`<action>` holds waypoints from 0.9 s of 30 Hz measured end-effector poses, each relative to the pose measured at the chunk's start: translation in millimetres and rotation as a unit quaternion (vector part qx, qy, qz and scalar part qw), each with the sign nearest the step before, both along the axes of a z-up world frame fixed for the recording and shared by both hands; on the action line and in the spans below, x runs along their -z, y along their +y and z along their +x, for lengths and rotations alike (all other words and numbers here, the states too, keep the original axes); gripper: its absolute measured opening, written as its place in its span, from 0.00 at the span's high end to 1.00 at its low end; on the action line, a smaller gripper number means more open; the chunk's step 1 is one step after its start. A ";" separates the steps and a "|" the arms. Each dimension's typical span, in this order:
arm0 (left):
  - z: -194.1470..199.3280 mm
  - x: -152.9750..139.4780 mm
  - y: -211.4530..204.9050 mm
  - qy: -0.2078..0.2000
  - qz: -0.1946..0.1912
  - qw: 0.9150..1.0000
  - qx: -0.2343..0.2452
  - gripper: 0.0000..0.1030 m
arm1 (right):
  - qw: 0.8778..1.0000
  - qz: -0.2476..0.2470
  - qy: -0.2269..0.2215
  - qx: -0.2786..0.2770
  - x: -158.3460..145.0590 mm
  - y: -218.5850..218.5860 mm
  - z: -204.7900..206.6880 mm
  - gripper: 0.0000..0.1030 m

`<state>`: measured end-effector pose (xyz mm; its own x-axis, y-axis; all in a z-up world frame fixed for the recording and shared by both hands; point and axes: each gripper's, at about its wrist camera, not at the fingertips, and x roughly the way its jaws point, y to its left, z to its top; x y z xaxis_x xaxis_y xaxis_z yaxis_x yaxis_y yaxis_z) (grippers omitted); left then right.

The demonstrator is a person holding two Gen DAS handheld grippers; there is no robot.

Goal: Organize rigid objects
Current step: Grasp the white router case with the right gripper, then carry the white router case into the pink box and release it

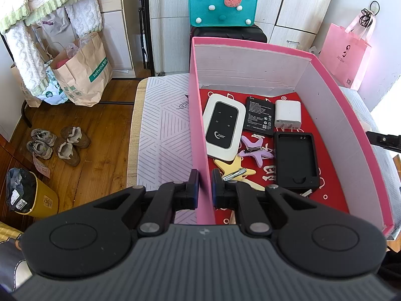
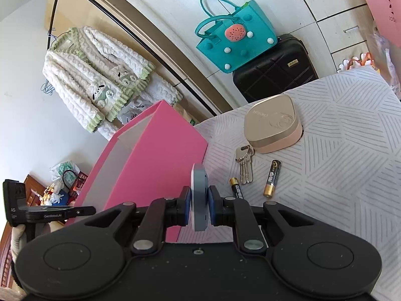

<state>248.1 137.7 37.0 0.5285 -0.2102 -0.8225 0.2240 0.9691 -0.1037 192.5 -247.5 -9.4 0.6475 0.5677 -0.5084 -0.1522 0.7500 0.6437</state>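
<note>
Both blue pads of the right gripper (image 2: 199, 204) press on the flat faces of a thin grey-blue disc (image 2: 199, 195), which stands on edge between them, lifted clear of the striped cloth (image 2: 338, 175). The disc hangs just beside the outer side wall of the pink box (image 2: 160, 155), not yet over its opening. The left gripper (image 1: 205, 188) is closed narrow on the box's near-left wall, one pad outside and one inside, steadying it.

Inside the box, on its red floor, lie a white pocket router (image 1: 223, 126), a flat black battery (image 1: 259, 116), a white charger (image 1: 287, 114), a black tray (image 1: 295, 161) and two star-shaped hair clips (image 1: 255, 149). Outside the box, on the cloth to its right, wait a bunch of keys (image 2: 244, 164), two small batteries (image 2: 272, 181) and a gold-topped case (image 2: 273, 124).

The grip is the weak point, I judge: the pads hold only the disc's lower part, so a tilt could let it pivot or slip out. Carried across too low, it could catch the box wall and shove or tip the box against the left gripper's hold. Dropped from height, it may land on the router or the clips.
</note>
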 end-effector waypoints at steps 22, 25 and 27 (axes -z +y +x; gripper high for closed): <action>-2.5 0.1 -4.3 -0.011 0.020 0.999 0.025 0.91 | 0.985 -0.112 -0.119 -0.054 -128.0 19.2 2.0 0.82; -2.9 -0.5 -5.9 -0.011 0.029 0.999 0.032 0.91 | 0.983 -0.092 -0.127 -0.091 -137.3 35.5 10.9 0.82; -2.8 -1.3 -9.0 -0.010 0.041 0.998 0.040 0.92 | 0.982 -0.080 -0.121 -0.120 -136.9 47.7 20.0 0.82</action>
<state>245.2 128.7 38.3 0.5292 -0.1859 -0.8279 0.3028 0.9528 -0.0204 212.5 -199.8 127.4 0.6175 0.6440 -0.4517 -0.4702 0.7625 0.4444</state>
